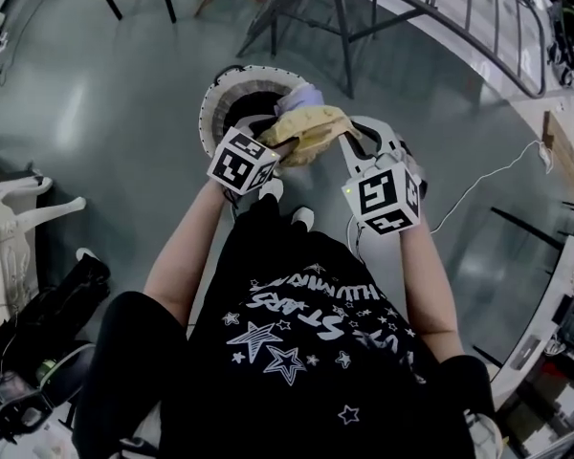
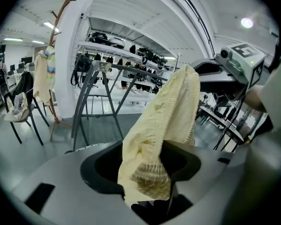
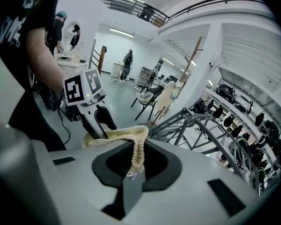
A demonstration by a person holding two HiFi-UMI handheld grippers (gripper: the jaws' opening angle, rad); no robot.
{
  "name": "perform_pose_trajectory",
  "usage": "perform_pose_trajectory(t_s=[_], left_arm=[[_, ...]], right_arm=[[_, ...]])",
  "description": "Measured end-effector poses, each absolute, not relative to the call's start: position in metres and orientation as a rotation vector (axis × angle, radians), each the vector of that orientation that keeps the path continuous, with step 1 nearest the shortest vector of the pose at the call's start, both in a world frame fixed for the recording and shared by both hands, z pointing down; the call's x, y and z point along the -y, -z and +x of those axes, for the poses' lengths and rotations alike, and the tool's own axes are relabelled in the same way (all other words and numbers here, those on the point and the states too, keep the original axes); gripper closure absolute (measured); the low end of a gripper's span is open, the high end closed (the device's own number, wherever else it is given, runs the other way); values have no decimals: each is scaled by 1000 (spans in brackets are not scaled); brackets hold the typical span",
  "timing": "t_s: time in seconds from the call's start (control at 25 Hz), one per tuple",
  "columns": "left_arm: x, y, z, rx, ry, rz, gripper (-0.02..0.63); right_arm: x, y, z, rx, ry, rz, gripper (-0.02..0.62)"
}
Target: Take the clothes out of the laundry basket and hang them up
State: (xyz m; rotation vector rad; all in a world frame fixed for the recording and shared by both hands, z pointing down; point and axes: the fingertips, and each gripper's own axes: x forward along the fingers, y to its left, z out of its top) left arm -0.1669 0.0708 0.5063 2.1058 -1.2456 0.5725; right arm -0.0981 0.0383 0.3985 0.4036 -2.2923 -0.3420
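Your right tongs [image 3: 130, 171] are clenched on the ribbed hem of the pale yellow knitted garment [image 1: 311, 130], so that side carries the cloth. Your left tongs [image 2: 154, 191] stand apart, with the same knit draped loosely down through the gap and nothing pinching it. You hold it up in front of you, between the two tools, just over the near rim of the round white slatted laundry basket [image 1: 213, 103], where a lavender piece of clothing [image 1: 306, 95] lies inside. One edge looks pinned so that the garment cannot fall while the left side finds a better hold, probably to spread it. Beyond the basket, on the far side, stands the grey metal drying rack [image 1: 340, 17], where it must go.
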Motion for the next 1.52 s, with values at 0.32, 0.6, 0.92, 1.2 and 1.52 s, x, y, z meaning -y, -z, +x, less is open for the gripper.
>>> perform_pose_trajectory(t_s=[0.32, 0.6, 0.92, 1.2, 1.52], left_arm=[[-99, -486, -178, 1108, -440, 2248, 334], [-115, -486, -184, 1042, -380, 2265, 324], [-124, -485, -180, 1009, -360, 2264, 324], [-135, -516, -157, 829, -527, 2277, 299], [-132, -527, -151, 823, -522, 2230, 449]], right_arm=[[-45, -393, -109, 2334, 377, 372, 552], [-44, -396, -114, 2342, 386, 340, 552], [-42, -397, -116, 2352, 409, 321, 552], [-49, -397, -117, 2363, 423, 296, 552], [-47, -397, -112, 2359, 414, 313, 552]])
